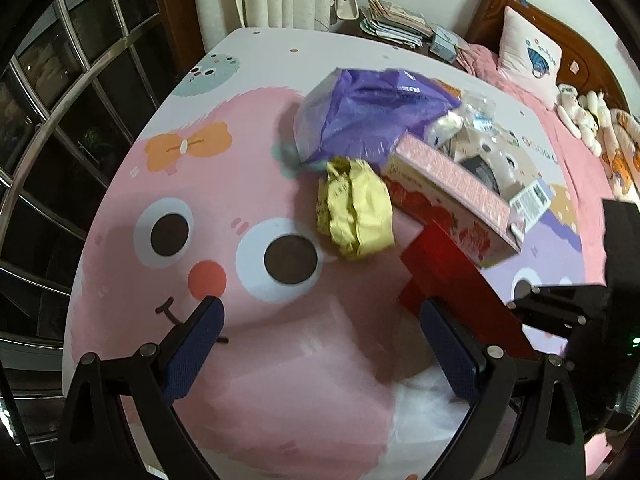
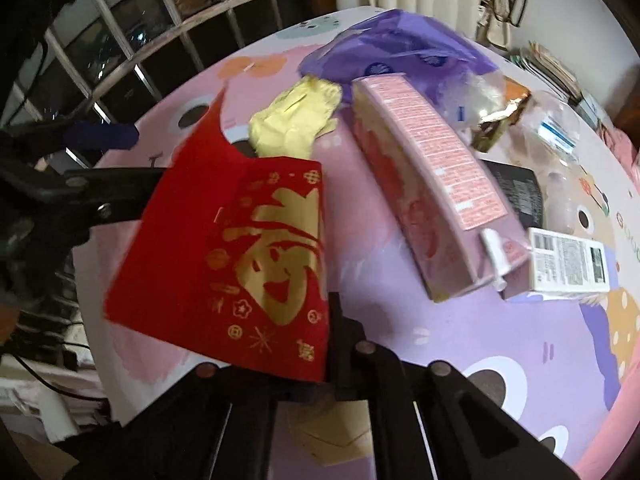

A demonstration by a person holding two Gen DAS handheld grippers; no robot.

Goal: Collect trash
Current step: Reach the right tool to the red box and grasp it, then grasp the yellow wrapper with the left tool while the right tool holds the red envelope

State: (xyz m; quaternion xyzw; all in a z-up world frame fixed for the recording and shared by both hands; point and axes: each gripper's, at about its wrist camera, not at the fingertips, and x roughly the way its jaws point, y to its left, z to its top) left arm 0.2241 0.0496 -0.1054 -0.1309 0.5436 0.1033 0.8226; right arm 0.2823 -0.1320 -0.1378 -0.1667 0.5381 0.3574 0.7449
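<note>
My right gripper is shut on the lower edge of a red envelope with a gold character, holding it just above the table. The same red envelope shows in the left wrist view beside my left gripper's right finger. My left gripper is open over the pink cartoon tabletop with nothing between its blue pads. A crumpled yellow paper lies ahead of it. Behind that sit a purple plastic bag and a long pink box.
A white labelled box, a black flat item and clear wrappers lie on the table's right side. A barred window runs along the left. A bed with pillows stands at the far right, and stacked papers behind the table.
</note>
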